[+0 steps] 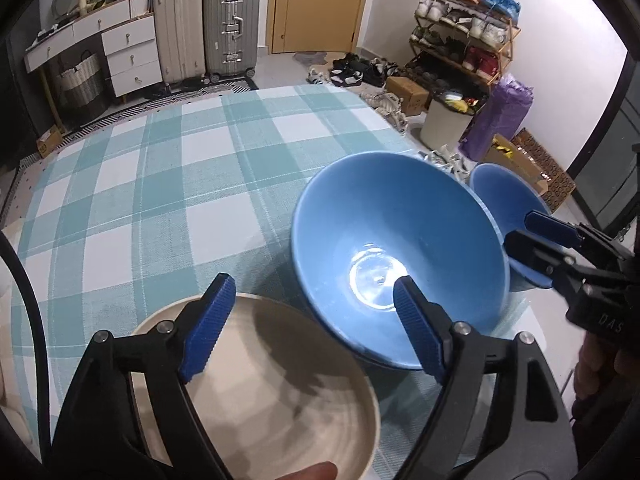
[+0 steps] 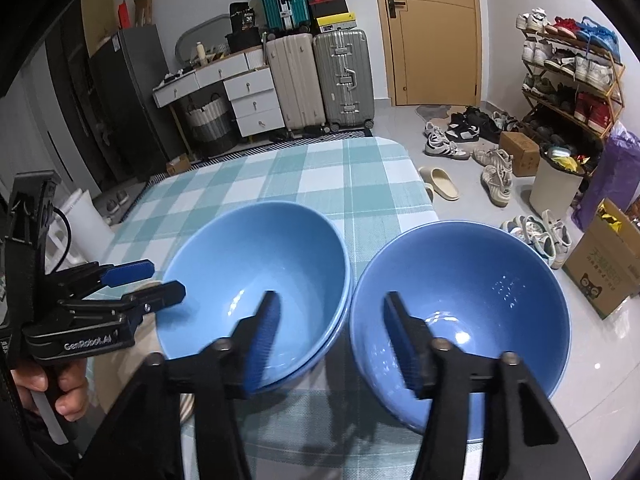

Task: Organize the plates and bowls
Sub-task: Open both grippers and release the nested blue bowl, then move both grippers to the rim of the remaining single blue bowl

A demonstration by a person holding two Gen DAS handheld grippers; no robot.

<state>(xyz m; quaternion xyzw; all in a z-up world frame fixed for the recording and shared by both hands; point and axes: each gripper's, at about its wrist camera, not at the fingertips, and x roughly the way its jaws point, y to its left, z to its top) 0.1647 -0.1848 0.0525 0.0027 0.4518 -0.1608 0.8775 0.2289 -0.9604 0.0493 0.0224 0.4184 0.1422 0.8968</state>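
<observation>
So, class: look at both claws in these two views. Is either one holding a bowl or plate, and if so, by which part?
Nothing is held. The left claw stands open above the beige bowl, the right claw open between the two blue bowls.

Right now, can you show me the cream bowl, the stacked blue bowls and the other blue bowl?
cream bowl point(image 1: 280, 392), left wrist view, inner wall.
stacked blue bowls point(image 2: 240, 256), right wrist view, inside of the top bowl.
other blue bowl point(image 2: 480, 280), right wrist view, inner wall.

On the checked tablecloth point(image 2: 360, 176) stand 3 blue bowls: 2 nested at lower centre point(image 2: 256, 264) and 1 at lower right point(image 2: 480, 280). 1 beige plate point(image 1: 280, 380) lies at lower left. 3 suitcases point(image 2: 340, 80) stand at upper centre.
</observation>
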